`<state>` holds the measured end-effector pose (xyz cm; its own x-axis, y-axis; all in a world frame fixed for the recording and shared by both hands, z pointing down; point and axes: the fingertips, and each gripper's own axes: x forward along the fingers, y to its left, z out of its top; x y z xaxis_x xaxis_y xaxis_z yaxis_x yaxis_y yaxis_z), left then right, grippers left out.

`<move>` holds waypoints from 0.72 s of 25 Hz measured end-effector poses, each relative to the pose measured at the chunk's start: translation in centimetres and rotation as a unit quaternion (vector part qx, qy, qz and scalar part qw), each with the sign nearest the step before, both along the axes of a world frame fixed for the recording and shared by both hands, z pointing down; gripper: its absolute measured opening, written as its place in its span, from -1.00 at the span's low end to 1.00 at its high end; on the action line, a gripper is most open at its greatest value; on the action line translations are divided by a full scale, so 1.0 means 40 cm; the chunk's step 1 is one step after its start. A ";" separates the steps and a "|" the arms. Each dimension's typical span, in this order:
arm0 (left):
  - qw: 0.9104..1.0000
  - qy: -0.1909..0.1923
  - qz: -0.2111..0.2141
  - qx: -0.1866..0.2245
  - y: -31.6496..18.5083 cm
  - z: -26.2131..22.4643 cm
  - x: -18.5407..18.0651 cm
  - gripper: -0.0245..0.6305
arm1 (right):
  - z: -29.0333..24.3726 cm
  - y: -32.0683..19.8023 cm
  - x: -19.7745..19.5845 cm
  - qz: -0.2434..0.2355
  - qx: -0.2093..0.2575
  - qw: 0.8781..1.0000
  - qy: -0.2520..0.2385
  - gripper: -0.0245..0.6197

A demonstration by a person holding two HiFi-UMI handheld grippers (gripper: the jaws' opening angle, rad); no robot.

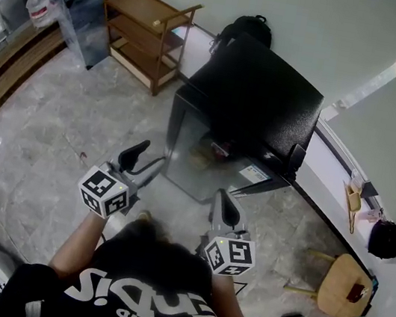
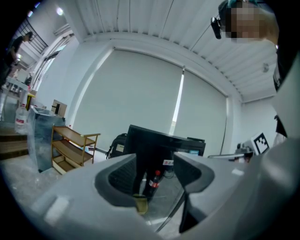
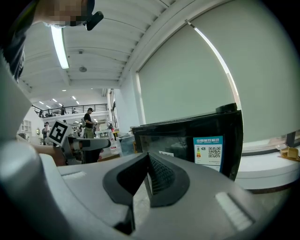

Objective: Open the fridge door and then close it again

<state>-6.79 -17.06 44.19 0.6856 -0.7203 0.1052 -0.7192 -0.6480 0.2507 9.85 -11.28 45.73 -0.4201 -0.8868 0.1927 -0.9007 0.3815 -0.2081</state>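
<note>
The fridge (image 1: 254,96) stands at twelve o'clock from both grippers, its glass door (image 1: 193,145) looking shut or nearly so. The left gripper (image 1: 144,164) hangs just short of it, fingers spread around nothing. The right gripper (image 1: 226,206) has its fingers pressed together, empty. Either the opening is not yet begun or the closing is done: I cannot tell which.

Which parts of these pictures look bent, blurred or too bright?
Head view: straight edges bend outward, and the fridge door shows pale reflections. Left gripper view: the corners are black and the near left tool is slightly soft. Right gripper view: the ceiling lamp is burnt out white.
</note>
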 end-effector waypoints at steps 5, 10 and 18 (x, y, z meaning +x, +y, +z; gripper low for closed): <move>1.000 -0.012 0.014 0.001 -0.045 0.014 0.019 -0.18 | -0.001 0.002 0.002 0.006 -0.002 1.000 0.000 -0.93; 1.000 -0.021 0.020 0.000 -0.103 0.028 0.035 -0.18 | 0.010 0.001 0.017 0.013 -0.008 1.000 0.003 -0.93; 0.999 -0.039 0.023 -0.007 -0.194 0.060 0.039 -0.18 | 0.022 -0.016 0.038 0.023 -0.011 1.000 0.003 -0.93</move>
<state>-5.22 -24.84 46.61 0.7072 -0.6863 0.1697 -0.7066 -0.6777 0.2035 11.38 -11.91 46.60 -0.3781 -0.9007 0.2140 -0.9183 0.3355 -0.2101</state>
